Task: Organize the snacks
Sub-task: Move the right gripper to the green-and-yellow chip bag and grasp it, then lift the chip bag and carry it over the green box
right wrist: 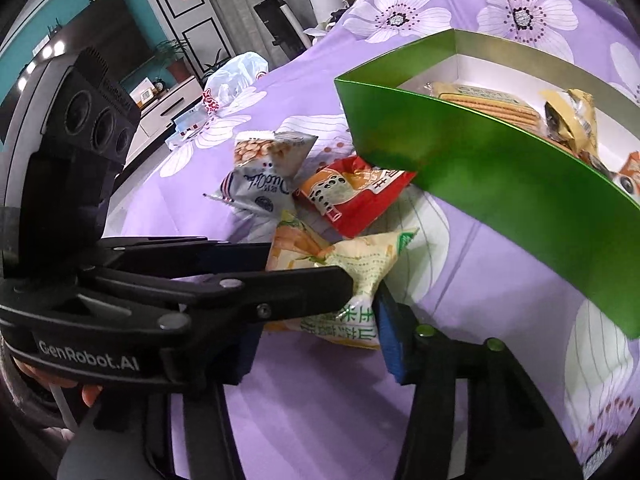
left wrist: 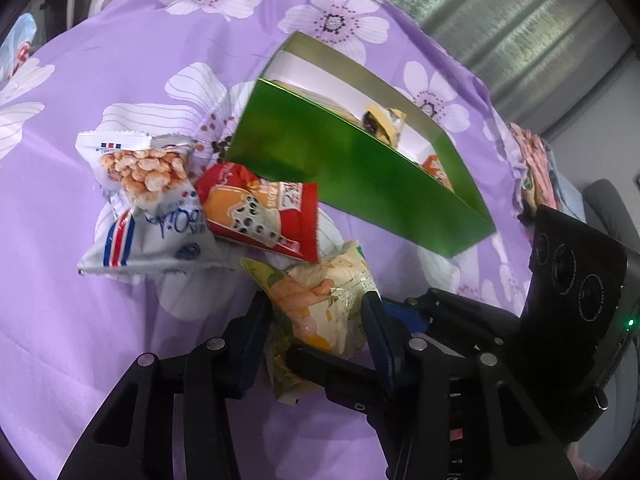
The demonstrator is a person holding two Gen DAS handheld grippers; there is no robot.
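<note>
A yellow-green snack packet (left wrist: 320, 308) lies on the purple flowered cloth (left wrist: 120, 60). Both grippers sit around it. My left gripper (left wrist: 316, 320) has a finger on each side of the packet; whether it presses is unclear. My right gripper (right wrist: 320, 320) also straddles this packet (right wrist: 352, 276), and the left gripper's fingers (right wrist: 280, 284) cross over it in the right wrist view. A red bubble-tea packet (left wrist: 260, 212) and a white biscuit packet (left wrist: 148, 200) lie just beyond. A green box (left wrist: 352, 172) stands behind, holding several snacks.
The box's open top shows a cracker pack (right wrist: 480, 100) and a yellow wrapper (right wrist: 572, 120). A plastic bag (right wrist: 236, 76) lies at the cloth's far left edge. A TV and cabinet (right wrist: 120, 52) stand beyond.
</note>
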